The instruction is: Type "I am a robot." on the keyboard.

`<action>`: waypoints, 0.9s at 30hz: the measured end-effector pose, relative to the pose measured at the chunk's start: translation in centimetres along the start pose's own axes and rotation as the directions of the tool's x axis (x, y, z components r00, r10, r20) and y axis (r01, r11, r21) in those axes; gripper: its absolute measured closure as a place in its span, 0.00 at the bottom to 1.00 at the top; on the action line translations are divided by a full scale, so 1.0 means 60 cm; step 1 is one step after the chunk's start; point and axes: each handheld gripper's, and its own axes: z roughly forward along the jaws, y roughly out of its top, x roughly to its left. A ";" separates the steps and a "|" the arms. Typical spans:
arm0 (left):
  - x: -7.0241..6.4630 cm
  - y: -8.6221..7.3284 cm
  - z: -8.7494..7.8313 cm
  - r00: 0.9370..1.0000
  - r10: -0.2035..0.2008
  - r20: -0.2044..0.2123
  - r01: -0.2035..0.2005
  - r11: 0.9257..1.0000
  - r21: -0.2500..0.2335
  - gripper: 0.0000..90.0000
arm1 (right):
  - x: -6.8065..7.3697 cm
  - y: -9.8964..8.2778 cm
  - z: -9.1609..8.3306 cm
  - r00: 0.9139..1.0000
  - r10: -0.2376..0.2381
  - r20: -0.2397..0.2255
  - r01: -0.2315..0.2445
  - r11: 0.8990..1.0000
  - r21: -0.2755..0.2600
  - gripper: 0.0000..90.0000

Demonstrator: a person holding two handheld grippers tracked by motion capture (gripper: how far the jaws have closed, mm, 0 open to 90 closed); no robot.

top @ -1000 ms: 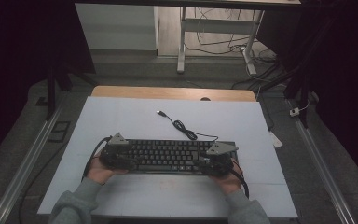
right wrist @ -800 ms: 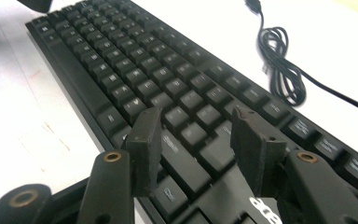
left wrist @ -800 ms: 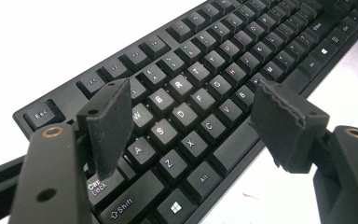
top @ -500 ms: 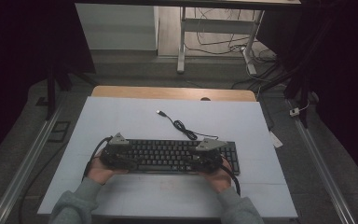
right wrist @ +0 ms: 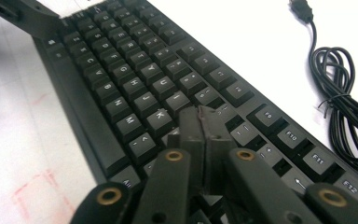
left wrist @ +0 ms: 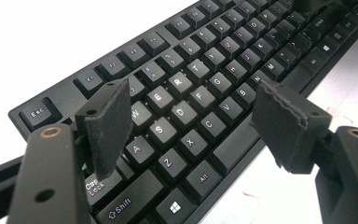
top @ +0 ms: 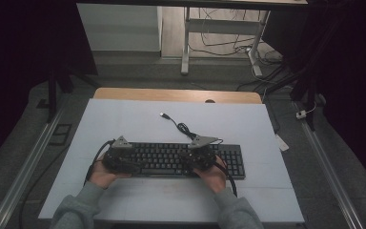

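Observation:
A black keyboard [top: 228, 162] lies across the white table, its keys in view under both grippers [left wrist: 214, 60] [right wrist: 121, 70]. My left gripper [top: 127, 160] [left wrist: 193, 116] hovers over the keyboard's left end with its pads wide apart above the letter keys, open and holding nothing. My right gripper [top: 189, 157] [right wrist: 199, 116] sits over the keys right of the middle. Its jaws have just been closing and now press together with nothing between them, tips just above the key tops.
The keyboard's black cable [top: 183, 128] [right wrist: 340, 93] lies coiled behind it, ending in a loose USB plug [top: 163, 115] [right wrist: 303, 9]. A wooden strip [top: 176, 94] borders the table's far edge. Metal rails run along both sides.
My right hand has slid left along the keyboard, from its right end to right of the middle. The left hand and the keyboard have stayed put.

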 end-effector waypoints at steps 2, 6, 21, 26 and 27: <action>0.000 0.000 0.000 1.000 0.000 0.000 0.000 1.000 0.001 0.32 | -0.002 0.003 0.007 1.000 0.004 0.001 -0.004 1.000 0.005 0.99; 0.000 0.000 0.001 1.000 0.002 0.000 -0.002 1.000 0.003 0.32 | -0.001 0.014 0.021 1.000 0.002 0.003 -0.002 1.000 0.015 0.99; 0.000 -0.003 0.001 1.000 0.004 -0.003 -0.004 1.000 0.007 0.32 | 0.002 0.023 0.055 1.000 -0.023 0.018 0.022 0.998 0.062 0.99; -0.001 -0.003 0.000 1.000 0.010 -0.002 -0.010 1.000 0.002 0.32 | 0.002 0.018 0.059 1.000 -0.018 0.022 0.016 0.998 0.068 1.00; -0.001 -0.003 0.000 1.000 0.009 -0.002 -0.009 1.000 0.002 0.32 | 0.002 0.018 0.059 1.000 -0.015 0.023 0.014 0.998 0.068 0.99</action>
